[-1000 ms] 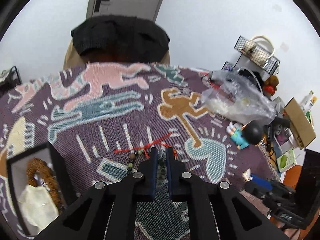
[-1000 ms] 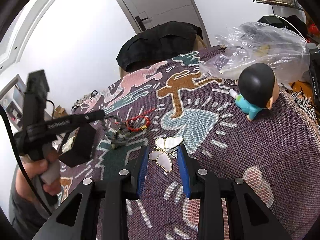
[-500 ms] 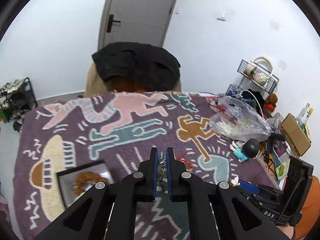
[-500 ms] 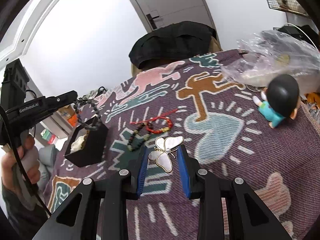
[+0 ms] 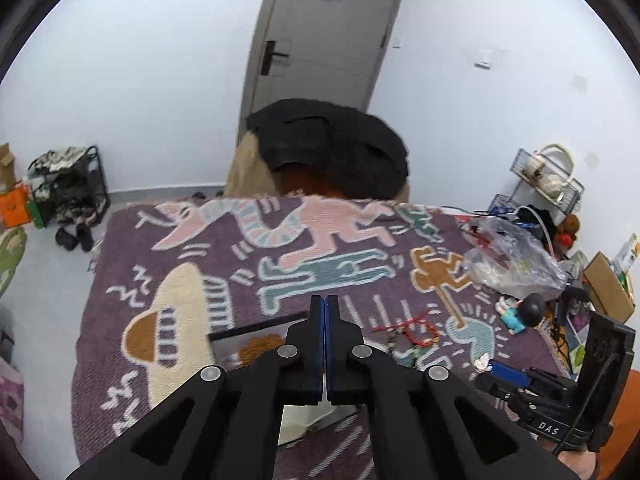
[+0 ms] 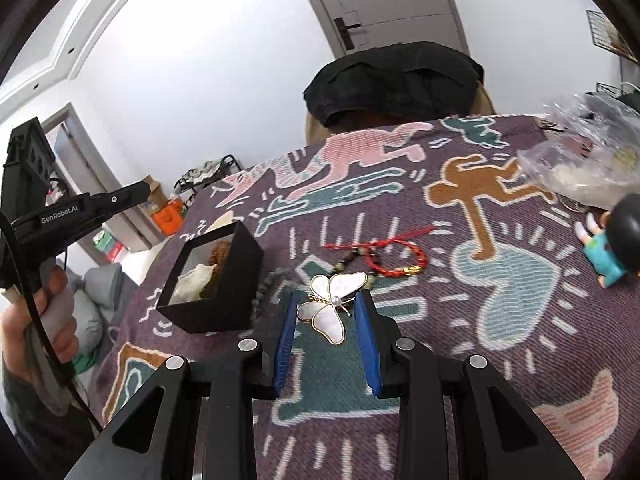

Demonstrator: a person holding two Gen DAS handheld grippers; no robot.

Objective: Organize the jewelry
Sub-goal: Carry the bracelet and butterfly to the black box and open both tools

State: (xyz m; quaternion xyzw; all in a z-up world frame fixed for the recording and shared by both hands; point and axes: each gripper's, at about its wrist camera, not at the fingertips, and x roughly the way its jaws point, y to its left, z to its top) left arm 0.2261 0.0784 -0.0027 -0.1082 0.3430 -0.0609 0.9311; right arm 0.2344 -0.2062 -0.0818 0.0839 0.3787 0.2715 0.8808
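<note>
A crumpled clear plastic bag (image 6: 592, 168) and a black-haired toy figurine (image 6: 612, 248) are seen on the purple patterned woven blanket (image 6: 500, 320).

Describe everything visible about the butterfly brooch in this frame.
The butterfly brooch has four glossy white, mother-of-pearl-like wings edged in gold, with a small pearl on its gold body. It sits tilted between the blue pads of the right gripper, which grip its wing edges, above the patterned blanket.

A woven, coarse cloth (image 6: 500, 344) lies under a glossy pearly brooch (image 6: 332, 304) with gilt metal edging, near a matt black box (image 6: 236, 280).
</note>
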